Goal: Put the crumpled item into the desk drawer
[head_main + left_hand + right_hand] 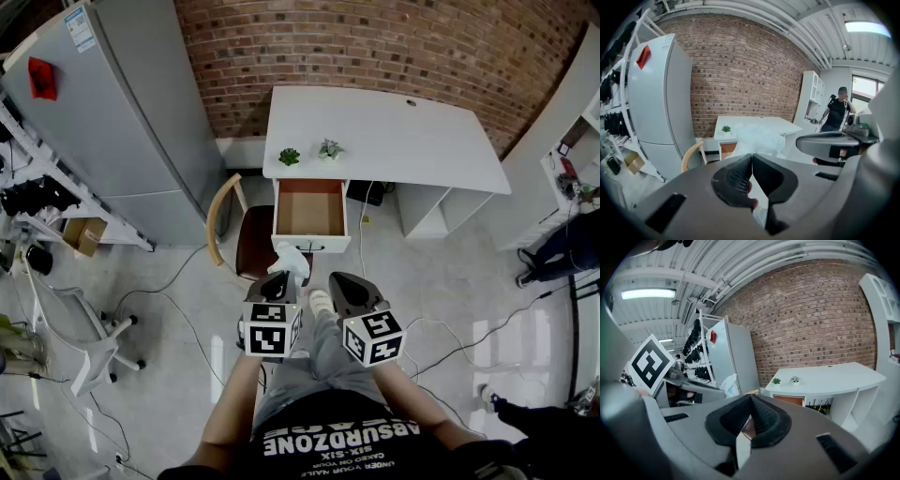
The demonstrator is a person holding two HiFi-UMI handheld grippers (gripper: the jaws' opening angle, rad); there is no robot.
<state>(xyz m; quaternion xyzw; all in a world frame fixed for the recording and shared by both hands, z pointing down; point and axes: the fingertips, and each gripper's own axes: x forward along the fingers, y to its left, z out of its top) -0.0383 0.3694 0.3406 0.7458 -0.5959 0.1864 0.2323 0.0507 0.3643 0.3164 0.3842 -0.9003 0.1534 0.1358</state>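
**Crumpled Item Held at the Open Drawer**

One crumpled item (294,261), white and translucent, is pinched at the tip of the left tongs (279,277). The left gripper view shows those jaws pressed together on its lower edge, with the bulk of the material bunched up beyond the tips. In the head view the item sits just in front of the drawer's front panel and outside the drawer, over the chair (251,240).

One drawer (309,208) stands pulled out from the left end of the table (403,131); its brown interior is bare.

The right tongs (337,278) are beside the left tongs. Their jaws are pressed together with nothing between them.

Count: two tongs, one crumpled item, one drawer, one table, two potted plants (289,157) on the tabletop above the drawer, one chair, one refrigerator (122,112).

View differences:
- Only the head view looks into the drawer.
- The left gripper view shows one plant; the crumpled item covers the place of the second. It alone shows a person (838,112) standing by white shelving at right.
- The right gripper view shows both plants and the left tongs' marker cube (648,363), with the crumpled item seen from the side.
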